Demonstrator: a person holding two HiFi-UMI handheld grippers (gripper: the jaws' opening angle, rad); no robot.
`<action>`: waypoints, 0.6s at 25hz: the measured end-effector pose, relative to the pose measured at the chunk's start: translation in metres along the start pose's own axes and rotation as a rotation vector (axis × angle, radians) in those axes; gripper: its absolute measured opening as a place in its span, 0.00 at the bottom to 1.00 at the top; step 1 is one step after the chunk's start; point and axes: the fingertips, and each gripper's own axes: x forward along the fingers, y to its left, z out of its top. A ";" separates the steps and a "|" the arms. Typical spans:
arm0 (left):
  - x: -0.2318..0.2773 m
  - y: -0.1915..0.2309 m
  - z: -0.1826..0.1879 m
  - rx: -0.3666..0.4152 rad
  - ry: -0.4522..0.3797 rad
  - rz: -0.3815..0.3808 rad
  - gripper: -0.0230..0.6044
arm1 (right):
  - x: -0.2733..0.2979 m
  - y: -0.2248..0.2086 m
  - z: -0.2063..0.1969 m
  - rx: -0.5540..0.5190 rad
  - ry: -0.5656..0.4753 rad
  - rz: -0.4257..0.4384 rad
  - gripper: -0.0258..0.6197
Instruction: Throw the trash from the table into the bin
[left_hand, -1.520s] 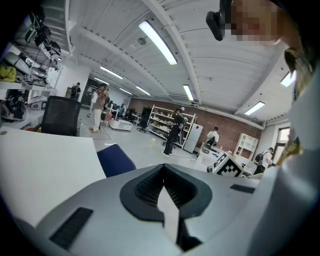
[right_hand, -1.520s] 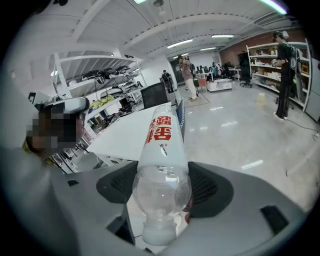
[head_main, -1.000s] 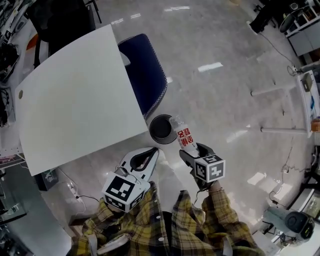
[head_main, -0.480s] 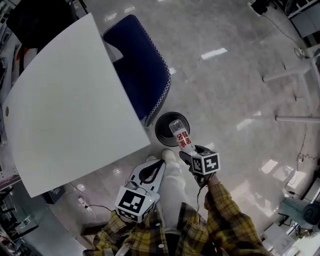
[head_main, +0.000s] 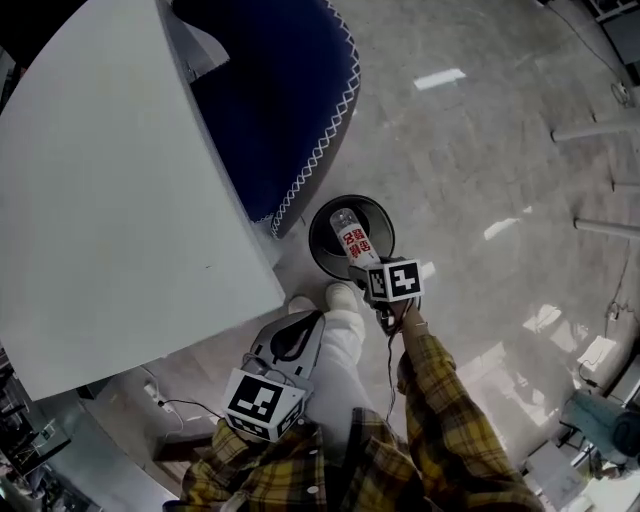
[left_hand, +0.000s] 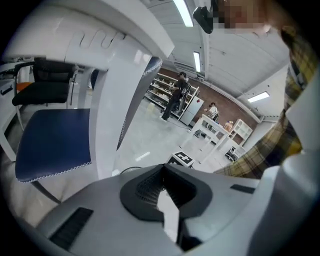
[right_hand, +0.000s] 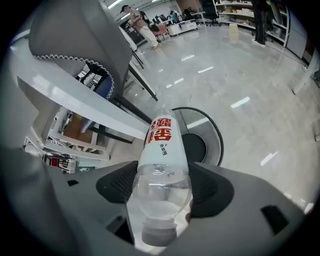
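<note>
Far L in head view: white bench (head_main: 120, 200), no other trash visible on the part we see. Blue chair (head_main: 290, 90) sits at its edge. Next, L gripper (head_main: 306, 322) hangs low by the person's leg (head_main: 345, 350), near the bench corner. Its own view shows the fingers (left_hand: 145, 185) closed together w/ nothing betw them, so idle.

Centre: round dark bin (head_main: 318, 222) on the floor (head_main: 480, 150), just beside the bench corner & chair. Clear plastic bottle (head_main: 350, 240) w/ red print label lies right over the bin mouth in head view, base pointing fwd, cap end back toward the R gripper (head_main: 374, 272). R gripper view: fingers clamped on the bottle's shoulder just past the cap, one each side. The bin opening shows right behind the bottle's far end.

Step in hand, we judge: release over the bin; this item looks nearly done. To do it well:
- We'd get the bottle's far end inside the rim line before opening.
- Tip it a bit more nose-down so it drops in lengthwise, not across the rim.
- Open the fingers wide & at once; a partial opening could leave the bottle hanging on one pad & swinging out.
- Bottle looks near empty, so prob. light & bouncy. Drop from low, else it may hit the rim & land on the floor.
- L gripper not needed; hold it clear of the bin.
</note>
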 end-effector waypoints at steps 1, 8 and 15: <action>0.002 0.001 -0.006 -0.002 0.004 0.001 0.05 | 0.008 -0.003 -0.001 0.006 0.003 -0.003 0.52; 0.025 0.025 -0.013 -0.006 -0.004 0.023 0.05 | 0.066 -0.036 0.002 -0.008 0.087 -0.034 0.52; 0.003 0.029 -0.015 0.001 -0.007 0.063 0.05 | 0.082 -0.040 0.015 -0.030 0.066 -0.072 0.52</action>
